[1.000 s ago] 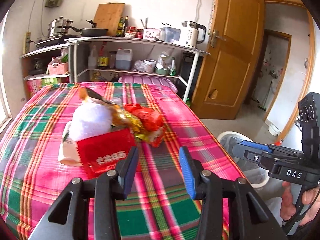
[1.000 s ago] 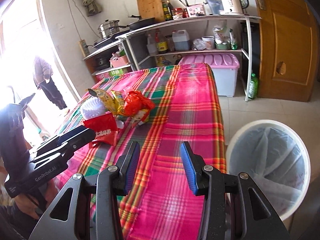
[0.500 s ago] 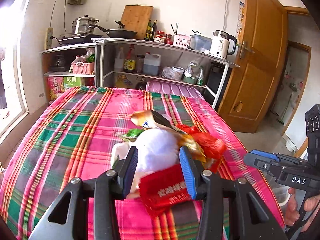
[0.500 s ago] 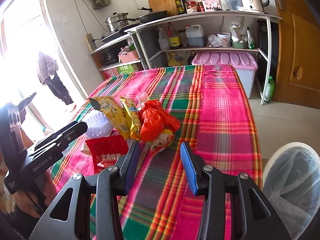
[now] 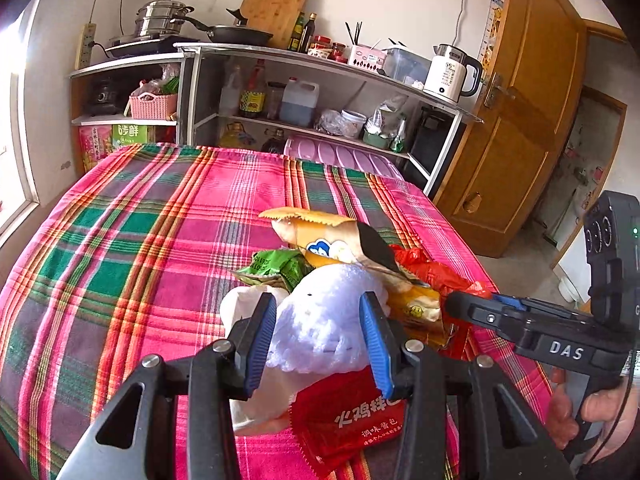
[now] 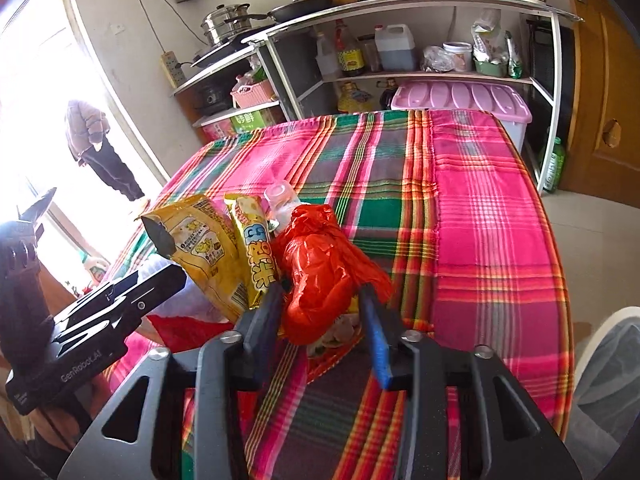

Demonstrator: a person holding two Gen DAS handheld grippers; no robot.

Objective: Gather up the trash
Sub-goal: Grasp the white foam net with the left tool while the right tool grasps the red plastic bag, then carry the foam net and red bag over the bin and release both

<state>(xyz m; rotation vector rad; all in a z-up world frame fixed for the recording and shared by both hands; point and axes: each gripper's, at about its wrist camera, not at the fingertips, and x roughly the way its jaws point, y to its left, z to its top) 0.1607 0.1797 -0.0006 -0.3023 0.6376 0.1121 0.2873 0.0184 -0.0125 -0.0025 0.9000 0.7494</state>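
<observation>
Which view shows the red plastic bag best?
The right wrist view: the red plastic bag fills the centre, between the closing right gripper jaws. The left wrist view shows only a strip behind other wrappers.

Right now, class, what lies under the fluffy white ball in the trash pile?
Under the fluffy white ball show a red seasoning packet with white lettering and a cream-coloured paper cup on its side. The ball hides what they rest on beneath it.
</observation>
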